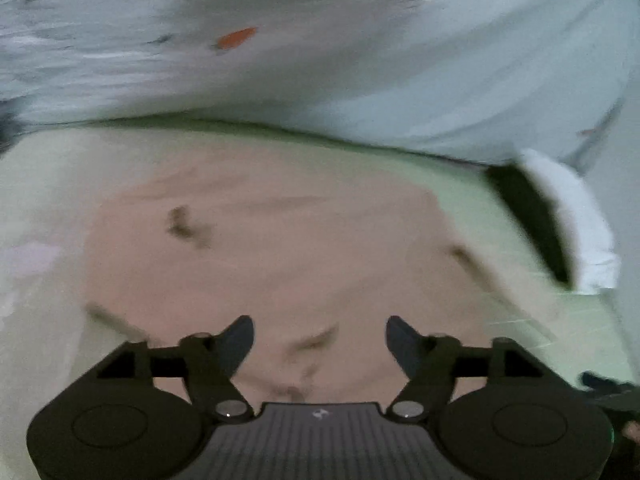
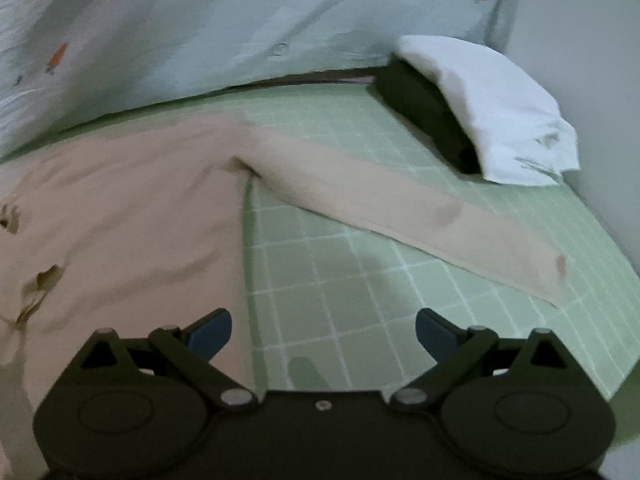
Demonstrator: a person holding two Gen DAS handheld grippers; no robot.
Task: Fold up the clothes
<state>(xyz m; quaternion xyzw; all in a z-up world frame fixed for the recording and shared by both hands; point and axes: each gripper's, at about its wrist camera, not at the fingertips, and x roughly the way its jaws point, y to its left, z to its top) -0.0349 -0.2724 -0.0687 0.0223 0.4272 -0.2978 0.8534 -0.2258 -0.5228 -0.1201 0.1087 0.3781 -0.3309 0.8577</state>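
Green checked mat bare at 12 o'clock of the right gripper, fingers apart and empty, pink shirt at 10 o'clock, sleeve edge at 1 o'clock, left gripper fingers apart over shirt body, nothing clamped, folded stack at far 1 o'clock.

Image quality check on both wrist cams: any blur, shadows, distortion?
Left wrist: heavy motion smear across the patterned bedding and the pink garment; only the gripper body is sharp. Right wrist: milder blur, the green grid sheet lines are readable, with a soft shadow on the sheet ahead of the jaws. Both: dim, flat light, no glare, strong fisheye bending and dark corners.
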